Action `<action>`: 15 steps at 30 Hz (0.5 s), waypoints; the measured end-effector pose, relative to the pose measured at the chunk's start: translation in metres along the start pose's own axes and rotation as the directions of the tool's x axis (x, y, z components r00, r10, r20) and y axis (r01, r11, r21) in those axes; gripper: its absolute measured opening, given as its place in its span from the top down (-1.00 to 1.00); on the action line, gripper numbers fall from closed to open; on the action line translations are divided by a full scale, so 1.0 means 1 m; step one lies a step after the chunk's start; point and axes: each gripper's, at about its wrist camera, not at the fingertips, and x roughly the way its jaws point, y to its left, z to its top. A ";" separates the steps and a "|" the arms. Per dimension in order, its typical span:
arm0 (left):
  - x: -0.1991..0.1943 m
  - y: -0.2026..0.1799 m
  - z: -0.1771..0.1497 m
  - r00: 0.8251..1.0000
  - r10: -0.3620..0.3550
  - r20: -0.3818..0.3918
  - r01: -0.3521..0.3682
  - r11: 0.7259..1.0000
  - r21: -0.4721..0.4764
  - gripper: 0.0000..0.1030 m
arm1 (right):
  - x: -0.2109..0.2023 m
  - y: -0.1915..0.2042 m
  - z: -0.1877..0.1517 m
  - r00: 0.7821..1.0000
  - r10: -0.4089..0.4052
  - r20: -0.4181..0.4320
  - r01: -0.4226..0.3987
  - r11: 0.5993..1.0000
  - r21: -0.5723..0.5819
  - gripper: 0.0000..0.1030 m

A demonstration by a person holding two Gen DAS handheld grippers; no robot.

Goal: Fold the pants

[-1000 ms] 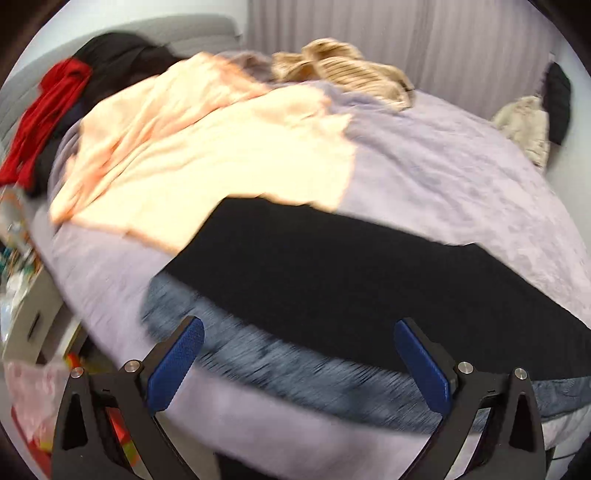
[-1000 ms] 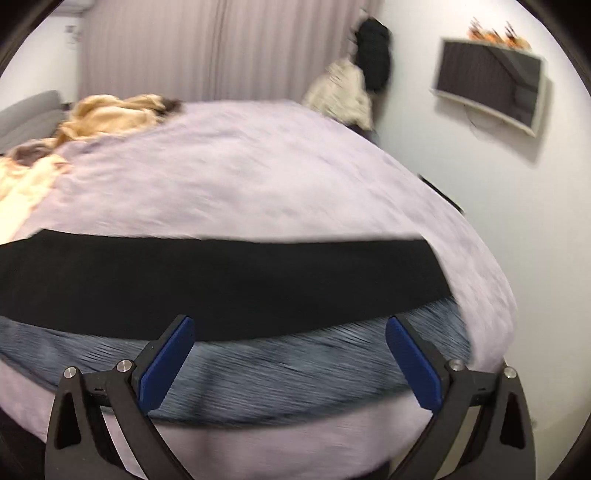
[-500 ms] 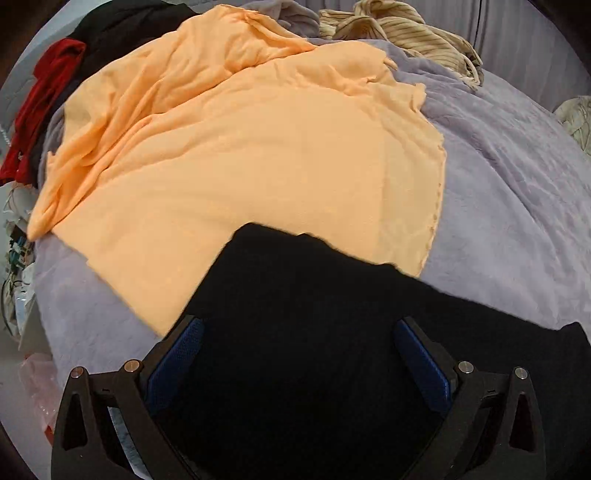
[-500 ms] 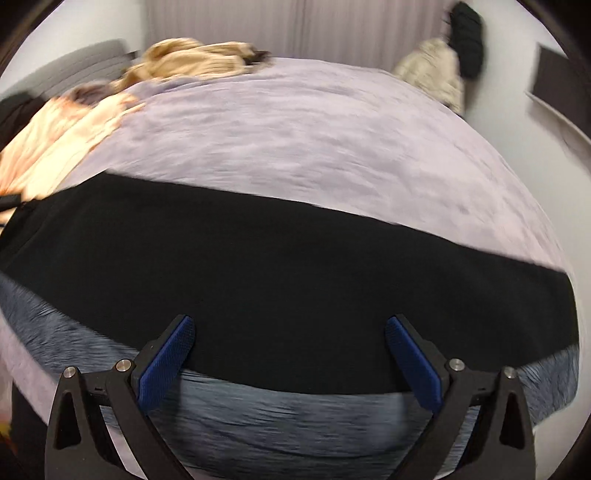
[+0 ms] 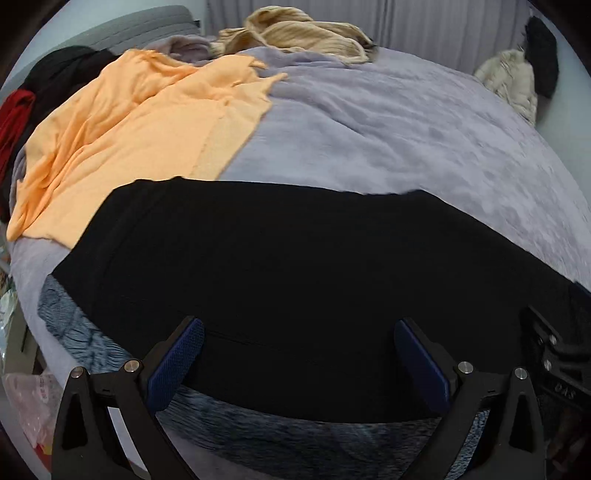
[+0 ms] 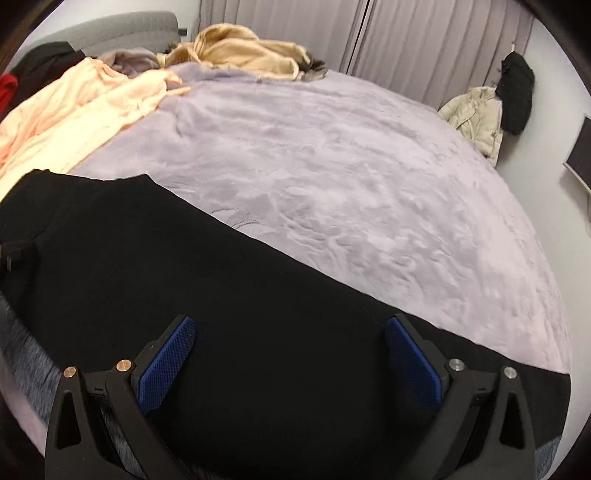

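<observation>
Black pants [image 5: 288, 258] lie flat as a long band across the near side of a bed with a lilac cover [image 5: 388, 129], on top of a blue-grey fuzzy cloth [image 5: 258, 432]. In the right wrist view the same pants [image 6: 229, 306] run from the left edge to the lower right. My left gripper [image 5: 297, 354] hovers open over the near part of the pants, nothing between its blue pads. My right gripper [image 6: 290, 350] is open too, above the pants further right. The right gripper's black body [image 5: 554, 354] shows at the right edge of the left wrist view.
An orange garment [image 5: 129, 140] is spread on the bed's left, its corner under the pants. Tan knitwear [image 5: 295, 33] lies at the far edge, red and black clothes [image 5: 14, 110] at far left. Coats [image 6: 491, 107] hang by the right wall. Clutter [image 5: 33, 402] sits beside the bed.
Both views have swung over the last second. The left view pulled back from close over the pants' left end; the right view moved in toward the pants. Both grippers stayed open.
</observation>
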 end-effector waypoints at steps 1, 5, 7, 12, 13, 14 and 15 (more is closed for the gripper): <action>0.002 -0.011 -0.004 1.000 0.029 0.002 -0.029 0.999 0.038 -1.00 | 0.005 -0.008 0.002 0.999 0.047 -0.013 -0.047 0.998 0.035 -0.99; 0.004 -0.018 -0.007 0.999 0.049 0.022 -0.050 0.995 0.080 -1.00 | 0.007 -0.068 -0.011 0.999 0.000 -0.032 0.005 0.987 0.160 -0.99; 0.004 -0.014 -0.004 0.999 0.037 0.008 -0.038 0.996 0.079 -1.00 | 0.003 -0.114 -0.029 0.998 -0.043 -0.045 0.052 0.972 0.231 -0.99; 0.007 -0.023 0.003 0.996 0.084 -0.025 -0.082 0.995 0.055 -1.00 | -0.021 -0.225 -0.086 0.970 -0.230 -0.083 0.244 0.896 0.371 -0.99; 0.005 -0.025 0.006 0.997 0.076 -0.024 -0.075 0.996 0.041 -1.00 | -0.027 -0.243 -0.098 0.956 -0.277 -0.097 0.293 0.872 0.392 -0.99; 0.003 -0.031 0.009 0.998 0.056 -0.023 -0.055 0.998 0.039 -1.00 | -0.032 -0.257 -0.109 0.953 -0.290 -0.090 0.301 0.861 0.411 -0.99; 0.002 -0.040 0.011 0.999 0.033 -0.027 -0.032 0.998 0.051 -1.00 | -0.037 -0.267 -0.116 0.957 -0.278 -0.082 0.286 0.854 0.434 -0.99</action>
